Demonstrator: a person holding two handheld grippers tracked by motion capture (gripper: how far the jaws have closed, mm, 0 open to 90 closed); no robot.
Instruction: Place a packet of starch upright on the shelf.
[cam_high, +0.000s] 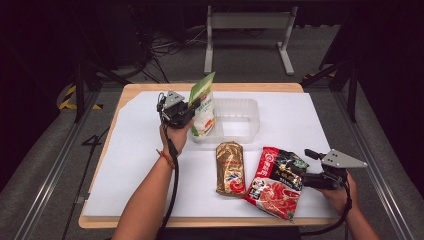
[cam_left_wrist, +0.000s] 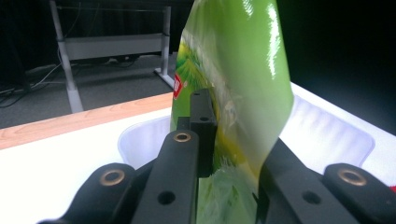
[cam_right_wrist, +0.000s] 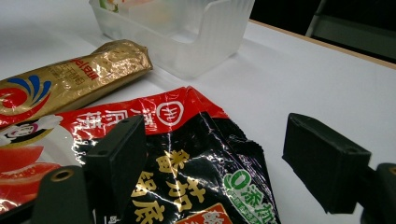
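The room is dark around my white worktop (cam_high: 140, 165). My left gripper (cam_high: 186, 111) is squeezed tight on a green bag (cam_high: 202, 105), held upright at the left end of the clear tub (cam_high: 245, 120). My left arm reaches forward. My right gripper (cam_high: 312, 167) rests wide open beside the red and black packet (cam_high: 276, 182), holding nothing. Its own view shows the gold packet's (cam_right_wrist: 60, 79) writing close up.

A gold packet (cam_high: 230, 168) lies near the middle of the white sheet (cam_high: 135, 165). Far beyond the table stands a grey metal frame (cam_high: 248, 22) among floor cables (cam_high: 165, 47).
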